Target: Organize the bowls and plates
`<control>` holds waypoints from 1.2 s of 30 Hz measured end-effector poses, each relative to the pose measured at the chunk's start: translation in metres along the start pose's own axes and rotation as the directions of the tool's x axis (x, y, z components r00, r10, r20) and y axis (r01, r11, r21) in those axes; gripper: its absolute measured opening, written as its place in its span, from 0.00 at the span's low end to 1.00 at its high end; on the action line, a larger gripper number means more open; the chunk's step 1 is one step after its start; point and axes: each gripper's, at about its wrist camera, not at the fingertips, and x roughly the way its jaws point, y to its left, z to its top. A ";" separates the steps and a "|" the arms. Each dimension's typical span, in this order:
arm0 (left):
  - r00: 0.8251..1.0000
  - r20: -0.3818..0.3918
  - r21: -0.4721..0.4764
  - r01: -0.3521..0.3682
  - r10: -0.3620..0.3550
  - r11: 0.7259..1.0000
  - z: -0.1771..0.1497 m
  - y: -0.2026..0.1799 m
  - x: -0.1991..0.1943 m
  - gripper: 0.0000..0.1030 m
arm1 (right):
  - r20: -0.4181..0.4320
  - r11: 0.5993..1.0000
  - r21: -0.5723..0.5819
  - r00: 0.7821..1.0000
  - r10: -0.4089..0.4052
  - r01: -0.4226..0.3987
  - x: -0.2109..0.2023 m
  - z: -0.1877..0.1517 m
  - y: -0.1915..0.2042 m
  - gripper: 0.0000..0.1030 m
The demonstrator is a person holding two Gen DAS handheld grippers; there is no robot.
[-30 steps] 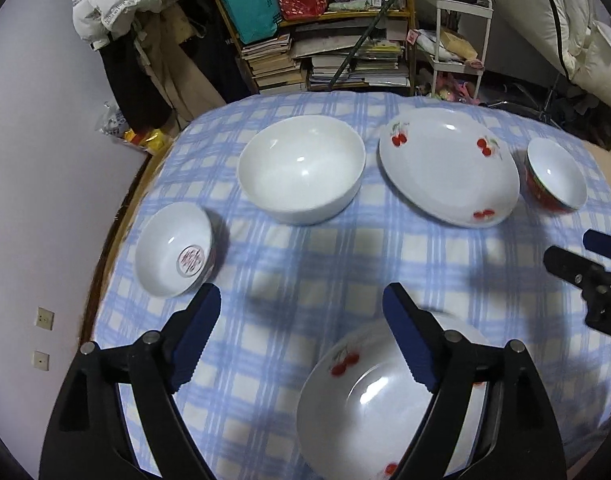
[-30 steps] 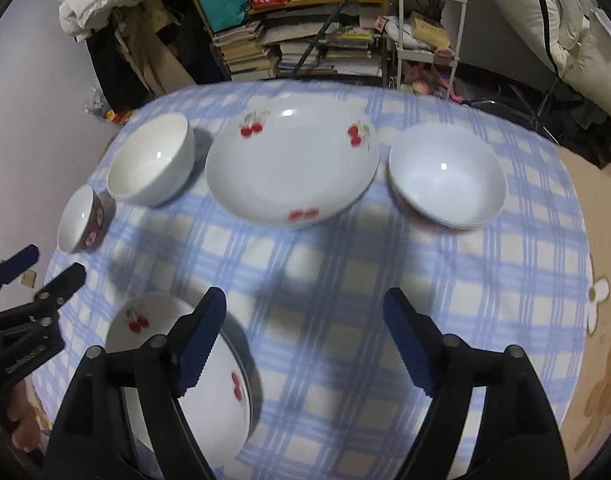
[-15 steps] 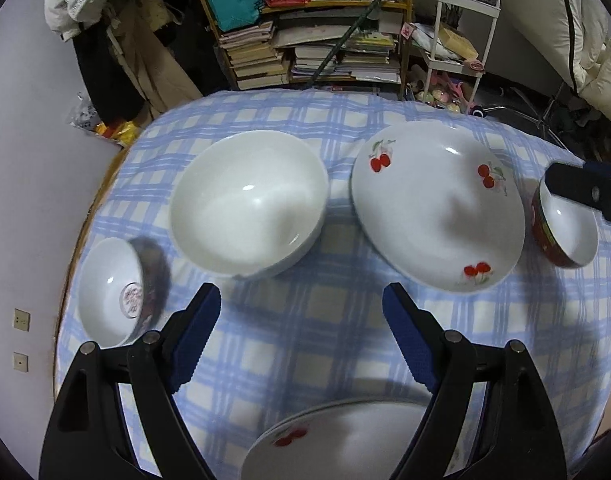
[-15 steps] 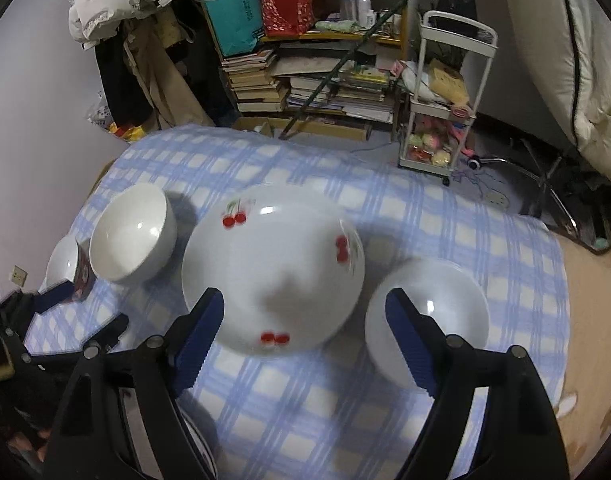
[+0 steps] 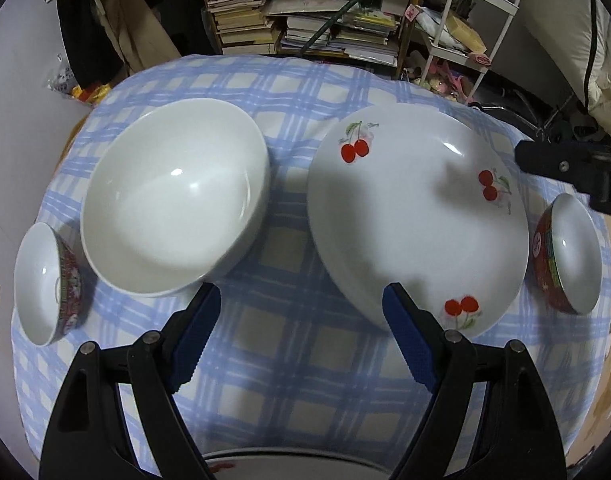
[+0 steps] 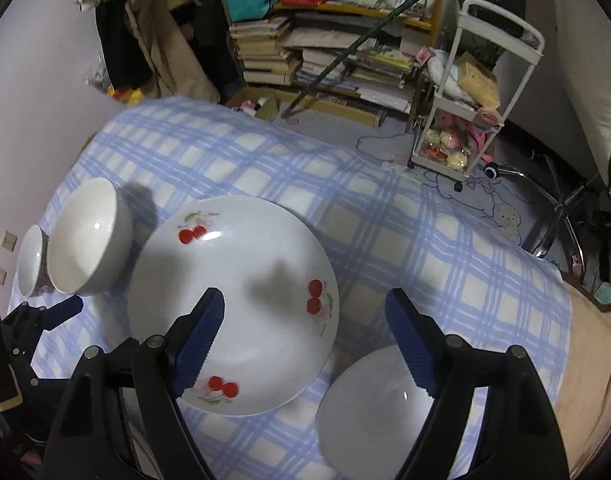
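A large white bowl point(image 5: 173, 196) sits left of a cherry-patterned plate point(image 5: 413, 216) on the blue checked tablecloth point(image 5: 305, 368). Small red-sided bowls stand at the left point(image 5: 45, 284) and right point(image 5: 569, 254). A second cherry plate's rim point(image 5: 301, 456) shows at the near edge. My left gripper point(image 5: 301, 332) is open and empty, hovering near the gap between bowl and plate. My right gripper point(image 6: 305, 344) is open and empty above the cherry plate point(image 6: 233, 304), with a white bowl point(image 6: 377, 408) under its right finger. The big white bowl point(image 6: 85, 244) lies farther left.
The table's far edge drops to a floor with a cluttered bookshelf point(image 6: 337, 52) and a white trolley point(image 6: 473, 96). A wall with coats point(image 5: 97, 28) is at the left. The right gripper's tip point(image 5: 561, 166) reaches in over the plate's right side.
Both grippers have moved forward across the table toward the far dishes and lower. The near cherry plate has slid almost out of the left view. Both stay open.
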 end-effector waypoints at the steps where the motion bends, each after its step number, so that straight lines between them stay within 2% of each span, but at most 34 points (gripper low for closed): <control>1: 1.000 0.000 -0.002 0.003 -0.003 1.000 0.001 -0.001 0.001 0.80 | -0.014 1.000 -0.006 1.000 -0.008 0.008 0.006 0.002 -0.001 0.83; 6: 0.999 -0.023 -0.058 0.037 -0.038 0.998 0.006 0.001 0.011 0.80 | -0.075 0.999 -0.023 0.997 -0.027 0.025 0.031 0.009 -0.007 0.71; 8: 0.998 -0.035 -0.095 0.054 -0.058 0.994 0.007 0.005 0.015 0.80 | -0.102 1.000 -0.017 0.995 -0.022 0.020 0.040 0.011 -0.010 0.61; 9: 0.997 -0.043 -0.113 0.065 -0.070 0.991 0.008 0.007 0.018 0.79 | -0.111 1.000 -0.008 0.994 -0.012 0.012 0.044 0.013 -0.013 0.60; 11: 0.995 -0.054 -0.139 0.078 -0.086 0.987 0.008 0.008 0.024 0.72 | -0.123 1.000 0.009 0.992 0.000 0.001 0.049 0.015 -0.017 0.54; 12: 0.994 -0.063 -0.150 0.081 -0.092 0.985 0.008 0.008 0.028 0.63 | -0.130 1.000 0.018 0.992 0.005 -0.002 0.053 0.017 -0.018 0.51; 14: 0.993 -0.077 -0.164 0.074 -0.087 0.984 0.007 0.008 0.033 0.55 | -0.145 1.000 0.023 0.989 0.015 -0.012 0.059 0.018 -0.019 0.39; 15: 0.994 -0.070 -0.165 0.072 -0.085 0.984 0.007 0.008 0.034 0.50 | -0.157 1.000 0.021 0.987 0.018 -0.015 0.064 0.019 -0.019 0.36; 16: 0.995 -0.052 -0.160 0.081 -0.091 0.984 0.008 0.008 0.032 0.44 | -0.164 1.000 0.019 0.986 0.017 -0.014 0.068 0.020 -0.018 0.29; 18: 0.992 -0.041 -0.149 0.114 -0.121 0.982 0.010 0.005 0.031 0.22 | -0.171 1.000 0.018 0.985 0.012 -0.009 0.072 0.021 -0.019 0.18; 19: 0.989 -0.043 -0.146 0.133 -0.141 0.980 0.011 0.003 0.031 0.18 | -0.172 1.000 0.023 0.985 0.016 -0.012 0.074 0.021 -0.019 0.15; 27: 0.983 -0.087 -0.159 0.145 -0.160 0.977 0.018 0.007 0.031 0.15 | -0.168 1.000 0.010 0.986 0.016 -0.014 0.070 0.018 -0.017 0.14; 30: 0.984 -0.097 -0.146 0.133 -0.148 0.980 0.014 0.007 0.028 0.15 | -0.168 1.000 0.006 0.986 0.018 -0.017 0.064 0.013 -0.014 0.13; 36: 0.977 -0.118 -0.163 0.155 -0.175 0.974 0.006 0.016 0.023 0.16 | -0.155 0.999 -0.019 0.987 0.038 -0.041 0.047 0.002 -0.007 0.11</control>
